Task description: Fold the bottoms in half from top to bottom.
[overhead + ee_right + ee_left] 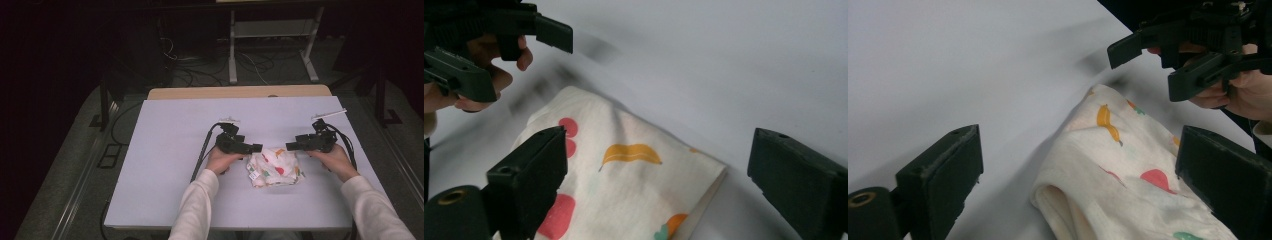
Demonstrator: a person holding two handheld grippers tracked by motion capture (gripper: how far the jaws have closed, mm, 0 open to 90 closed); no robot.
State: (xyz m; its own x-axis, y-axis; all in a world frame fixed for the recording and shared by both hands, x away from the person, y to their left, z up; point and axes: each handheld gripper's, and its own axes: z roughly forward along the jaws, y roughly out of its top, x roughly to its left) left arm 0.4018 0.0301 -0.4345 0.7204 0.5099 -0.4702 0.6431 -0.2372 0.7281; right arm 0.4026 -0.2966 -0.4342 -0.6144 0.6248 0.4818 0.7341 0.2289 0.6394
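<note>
Cloth (275,167), folded, white w/ fruit print, lies flat on counter (165,150) near its front edge, between both hands. Nothing else on the counter nearby; nothing blocks the way to the cloth. Left gripper (255,148) hangs just beside the cloth's left upper corner, jaws wide apart, nothing gripped; in left gripper view the cloth (1118,170) sits between and below them, not pressed. Right gripper (290,146) is just above the cloth's right upper edge, jaws also wide, holding nothing. Grippers point at each other, tips apart. Counter top pale grey, bare, w/ a wood strip (240,92) along the far edge. Room dark; cables (250,62) and a white frame (272,30) on the floor beyond.
</note>
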